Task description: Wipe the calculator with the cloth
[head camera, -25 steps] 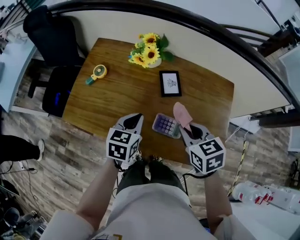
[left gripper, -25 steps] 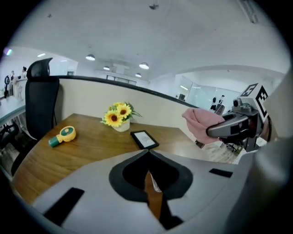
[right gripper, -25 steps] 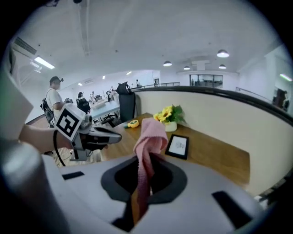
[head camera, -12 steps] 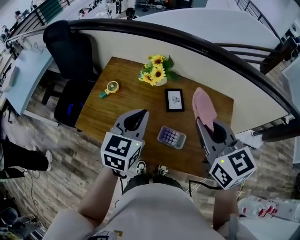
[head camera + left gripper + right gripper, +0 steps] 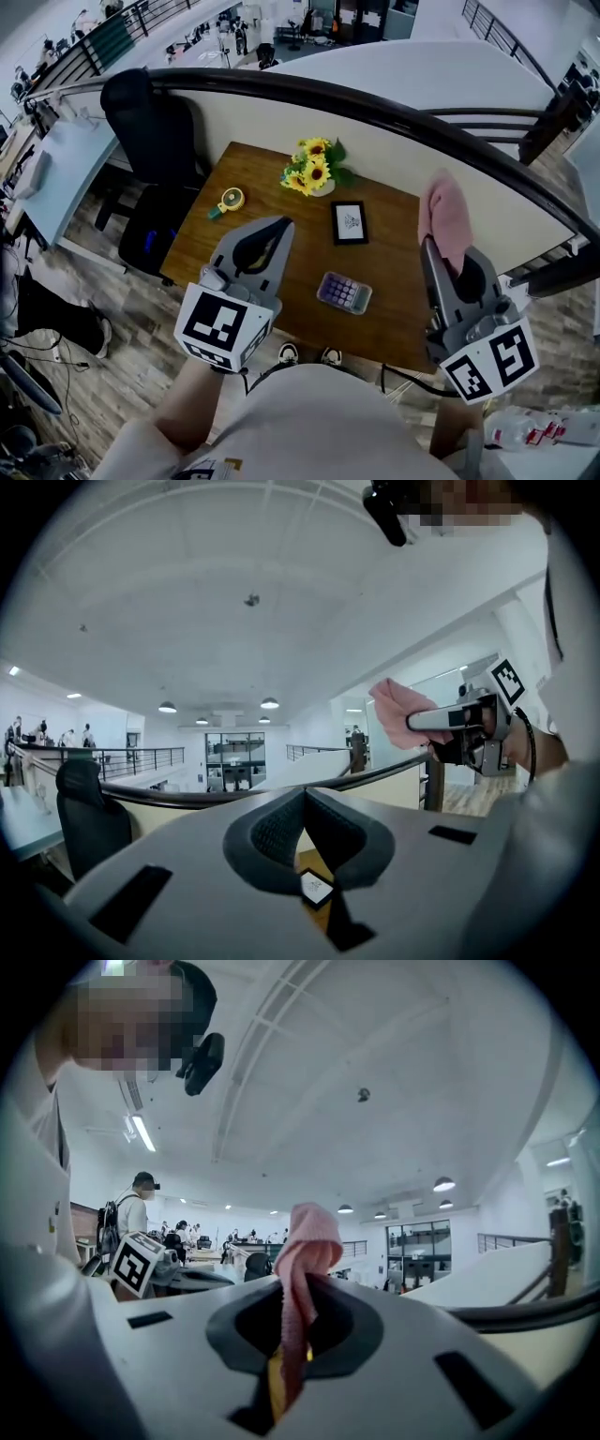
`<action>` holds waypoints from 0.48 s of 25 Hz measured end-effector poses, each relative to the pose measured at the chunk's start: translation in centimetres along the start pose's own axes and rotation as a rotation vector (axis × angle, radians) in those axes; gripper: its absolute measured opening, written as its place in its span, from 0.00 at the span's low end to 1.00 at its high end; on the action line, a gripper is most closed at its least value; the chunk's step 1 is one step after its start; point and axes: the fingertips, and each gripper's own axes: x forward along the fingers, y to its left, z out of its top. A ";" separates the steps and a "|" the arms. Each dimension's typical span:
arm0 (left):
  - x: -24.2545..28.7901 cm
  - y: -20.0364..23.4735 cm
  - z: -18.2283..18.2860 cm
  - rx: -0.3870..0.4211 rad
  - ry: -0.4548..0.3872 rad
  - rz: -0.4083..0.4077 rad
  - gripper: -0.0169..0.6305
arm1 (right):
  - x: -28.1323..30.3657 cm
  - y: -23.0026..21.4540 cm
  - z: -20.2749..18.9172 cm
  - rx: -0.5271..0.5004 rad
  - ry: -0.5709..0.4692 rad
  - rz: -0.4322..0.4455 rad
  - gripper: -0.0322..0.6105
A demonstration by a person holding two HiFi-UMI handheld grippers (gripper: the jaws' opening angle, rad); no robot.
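The calculator (image 5: 344,292) lies flat on the wooden table (image 5: 272,192), near its front edge, with purple keys showing. Both grippers are held high above the table and pointing level. My right gripper (image 5: 438,246) is shut on the pink cloth (image 5: 444,214), which sticks out past the fingertips and droops to one side; the same cloth (image 5: 306,1239) fills the middle of the right gripper view. My left gripper (image 5: 277,227) is shut with nothing in it, its pads (image 5: 281,829) meeting at the tip. From the left gripper view, the cloth (image 5: 393,703) shows in the right gripper (image 5: 424,721).
A framed picture (image 5: 350,223) stands behind the calculator, a pot of sunflowers (image 5: 314,169) at the back edge, and a small yellow gadget (image 5: 228,201) at the left. A black office chair (image 5: 150,122) stands left of the table. A curved railing (image 5: 394,108) runs behind it.
Both grippers have risen well above the table. The right one carried the pink cloth up and away from beside the calculator. The left stayed shut and empty.
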 end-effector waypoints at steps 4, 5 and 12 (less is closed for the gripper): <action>-1.8 -0.4 2.0 0.023 -0.045 0.009 0.03 | -1.5 0.1 0.3 -0.003 -0.011 -0.011 0.09; -2.1 -0.5 2.3 0.030 -0.052 0.009 0.03 | -1.8 0.2 0.2 -0.006 -0.008 -0.008 0.09; -4.0 -0.3 1.4 0.044 -0.030 0.036 0.03 | -1.8 1.5 -2.8 -0.032 0.100 0.048 0.09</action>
